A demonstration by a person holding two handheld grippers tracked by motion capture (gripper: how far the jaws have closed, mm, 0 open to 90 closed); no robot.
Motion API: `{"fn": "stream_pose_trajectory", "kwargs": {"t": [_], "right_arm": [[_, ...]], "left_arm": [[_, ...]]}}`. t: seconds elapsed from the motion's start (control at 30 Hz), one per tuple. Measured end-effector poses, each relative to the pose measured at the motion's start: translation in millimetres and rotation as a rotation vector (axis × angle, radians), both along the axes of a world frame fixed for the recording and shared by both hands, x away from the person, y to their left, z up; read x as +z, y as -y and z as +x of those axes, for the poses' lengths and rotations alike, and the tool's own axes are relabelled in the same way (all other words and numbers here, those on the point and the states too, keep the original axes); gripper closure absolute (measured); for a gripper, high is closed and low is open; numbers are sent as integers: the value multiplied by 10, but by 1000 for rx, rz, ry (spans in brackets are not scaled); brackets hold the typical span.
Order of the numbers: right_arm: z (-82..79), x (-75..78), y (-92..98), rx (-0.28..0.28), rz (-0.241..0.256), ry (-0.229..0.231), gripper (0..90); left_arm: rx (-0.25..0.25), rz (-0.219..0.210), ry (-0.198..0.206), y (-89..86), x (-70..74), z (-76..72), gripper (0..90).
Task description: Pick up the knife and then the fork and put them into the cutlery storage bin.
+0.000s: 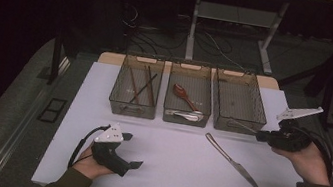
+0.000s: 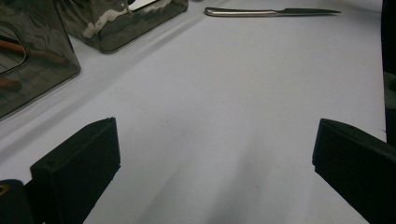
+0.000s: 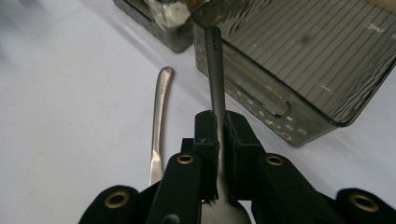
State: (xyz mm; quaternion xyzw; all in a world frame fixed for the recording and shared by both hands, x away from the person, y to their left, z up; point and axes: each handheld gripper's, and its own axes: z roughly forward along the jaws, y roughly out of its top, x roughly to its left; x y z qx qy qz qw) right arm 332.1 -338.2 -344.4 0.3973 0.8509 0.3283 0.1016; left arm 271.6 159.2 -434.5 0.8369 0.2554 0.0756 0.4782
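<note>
A: The right tool (image 1: 263, 135), from the high view, sits at the near edge of the right bin (image 1: 239, 102), clamped on a slim metal utensil (image 1: 243, 126) whose free end reaches over the bin's near left corner. The left tool (image 1: 134, 150) rests low on the table (image 1: 167, 174) at near left, jaws spread, holding nothing.

B: And the rest?

A: A knife (image 1: 233, 162) lies on the table between the hands. The left bin (image 1: 136, 86) holds chopsticks, the middle bin (image 1: 189, 94) a wooden spoon and a metal one.

B: The left gripper view?

A: Both jaws wide apart over bare table, the knife (image 2: 273, 11) far ahead.

B: The right gripper view?

A: The right tool (image 3: 219, 135) pinches the utensil (image 3: 214, 70) by its neck, handle pointing up toward the right bin (image 3: 317, 56). Which kind of utensil it is, I cannot tell. The knife (image 3: 159, 121) lies left of it.

B: So the step?

A: Sorting cutlery, I judge; this piece is about to be dropped. Next, carry it over the rim, lower, then release. The knife remains.
</note>
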Motion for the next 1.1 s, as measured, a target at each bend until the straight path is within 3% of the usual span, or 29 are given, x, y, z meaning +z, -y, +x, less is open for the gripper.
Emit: {"fn": "stream_pose_trajectory", "kwargs": {"t": [0.43, 0.57, 1.1], "right_arm": [[160, 65, -51, -29, -7, 36, 840], [267, 35, -38, -49, 8, 34, 840], [687, 57, -93, -110, -6, 44, 840]], "left_arm": [[1, 1, -3, 2, -7, 3, 2], [-3, -1, -1, 7, -6, -1, 2], [-1, -8, -4, 4, -6, -4, 2]]}}
